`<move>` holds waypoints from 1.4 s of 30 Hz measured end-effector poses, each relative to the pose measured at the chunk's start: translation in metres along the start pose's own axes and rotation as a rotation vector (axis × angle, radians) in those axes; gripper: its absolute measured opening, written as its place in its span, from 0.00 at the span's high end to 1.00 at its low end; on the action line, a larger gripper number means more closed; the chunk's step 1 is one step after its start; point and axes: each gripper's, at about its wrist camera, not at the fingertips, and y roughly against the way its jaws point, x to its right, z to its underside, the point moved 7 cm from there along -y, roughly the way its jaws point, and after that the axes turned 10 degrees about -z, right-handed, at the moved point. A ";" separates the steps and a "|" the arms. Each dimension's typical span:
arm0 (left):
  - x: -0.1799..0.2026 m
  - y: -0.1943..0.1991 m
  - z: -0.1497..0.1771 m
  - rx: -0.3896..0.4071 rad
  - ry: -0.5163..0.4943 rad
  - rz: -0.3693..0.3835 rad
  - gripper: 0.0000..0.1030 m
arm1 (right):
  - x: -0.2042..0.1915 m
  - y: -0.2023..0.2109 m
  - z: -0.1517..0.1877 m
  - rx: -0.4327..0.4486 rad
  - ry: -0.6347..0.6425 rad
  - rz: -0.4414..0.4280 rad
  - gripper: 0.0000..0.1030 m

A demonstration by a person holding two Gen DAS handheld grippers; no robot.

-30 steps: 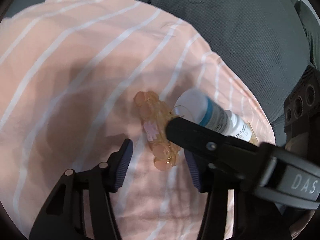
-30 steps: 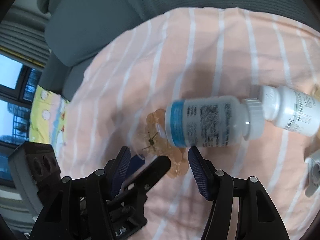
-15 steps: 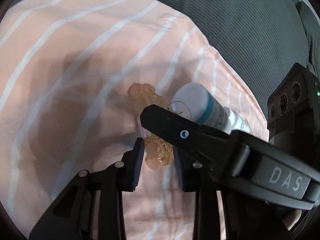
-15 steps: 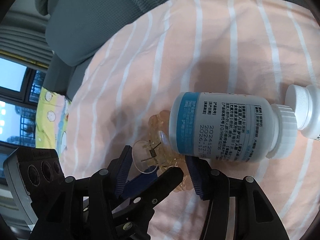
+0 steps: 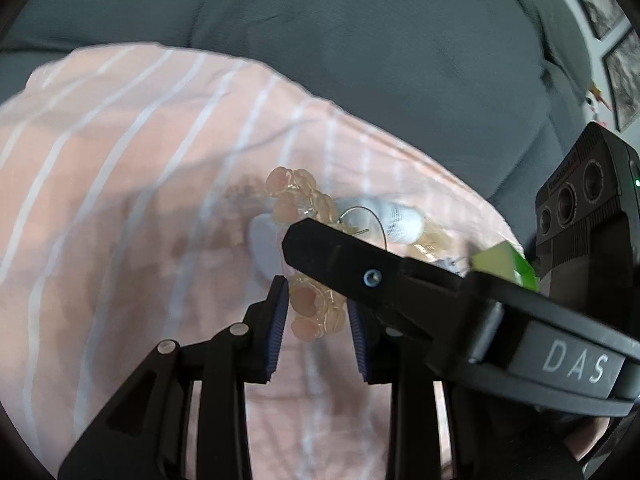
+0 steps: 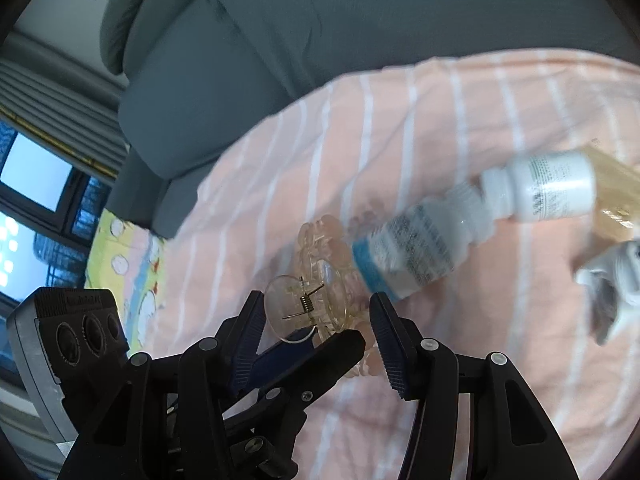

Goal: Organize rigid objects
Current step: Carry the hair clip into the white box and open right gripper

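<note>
A translucent amber flower-shaped hair clip point(image 5: 310, 304) is pinched between the fingers of my left gripper point(image 5: 316, 312) and held above the pink striped cloth point(image 5: 120, 200). It also shows in the right wrist view point(image 6: 320, 276), with its clear lever and spring. My right gripper point(image 6: 318, 328) is open, its jaws on either side of the left gripper's fingertip point(image 6: 340, 348) and the clip. A white bottle with a blue band point(image 6: 424, 248) lies on its side just behind the clip. A second white bottle point(image 6: 552, 188) lies beyond it.
A grey sofa back point(image 5: 360, 60) rises behind the cloth. A green and white box point(image 5: 504, 264) and an amber object point(image 6: 616, 204) lie at the right. A grey and white item point(image 6: 612, 292) sits at the right edge. A window point(image 6: 36, 200) is at the far left.
My left gripper closed on the hair clip and lifted it off the cloth. The view tilted up toward the sofa back. The blue-banded bottle rolled back and away.
</note>
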 end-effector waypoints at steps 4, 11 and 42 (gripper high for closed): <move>0.025 0.015 -0.003 0.043 -0.060 0.025 0.73 | -0.005 0.028 -0.004 0.073 0.014 0.003 0.46; 0.078 0.037 -0.009 0.128 -0.187 0.057 0.73 | -0.011 0.083 -0.010 0.215 0.023 0.009 0.46; 0.282 -0.002 0.027 0.094 -0.599 0.286 0.73 | 0.110 0.277 0.006 0.656 -0.229 0.162 0.45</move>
